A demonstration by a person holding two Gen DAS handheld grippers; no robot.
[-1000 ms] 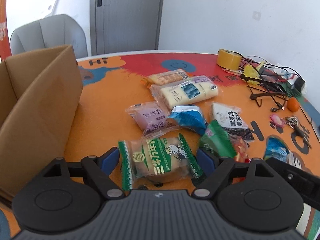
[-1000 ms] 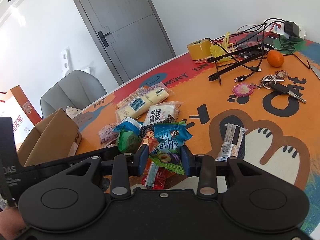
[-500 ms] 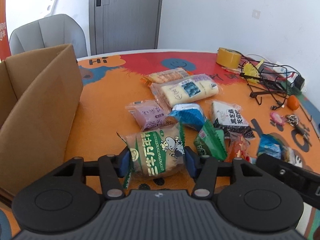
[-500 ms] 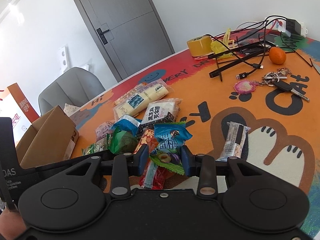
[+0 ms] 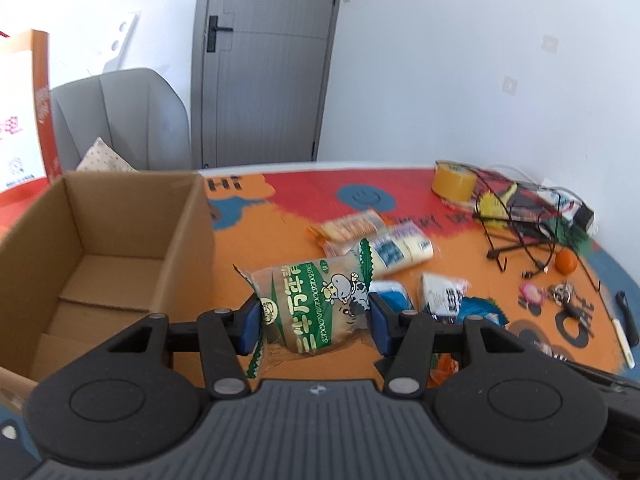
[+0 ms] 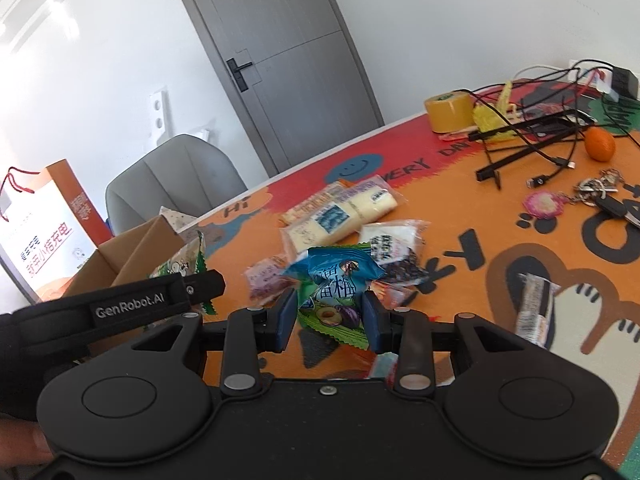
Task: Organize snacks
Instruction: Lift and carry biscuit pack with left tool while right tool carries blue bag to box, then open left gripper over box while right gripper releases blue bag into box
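My left gripper [image 5: 313,322] is shut on a green-and-tan cow-print snack pack [image 5: 312,300] and holds it above the table, just right of an open cardboard box [image 5: 100,240]. My right gripper [image 6: 330,316] is shut on a blue plum-candy packet [image 6: 340,276], lifted over the snack pile. Several snacks lie on the orange table: a cream roll pack [image 6: 340,216], a black-and-white pack [image 6: 394,252], a pink pack [image 6: 266,276] and a small bar [image 6: 534,308]. The left gripper body [image 6: 120,304] shows in the right wrist view.
A tape roll [image 5: 454,182], tangled cables [image 5: 520,220], an orange fruit [image 5: 566,261] and keys [image 6: 600,196] lie at the far right. A grey chair [image 5: 120,120] and an orange paper bag [image 6: 44,232] stand beyond the box.
My left gripper closed on the cow-print pack, lifted it and swung toward the box, whose inside now shows. My right gripper lifted the blue packet off the pile.
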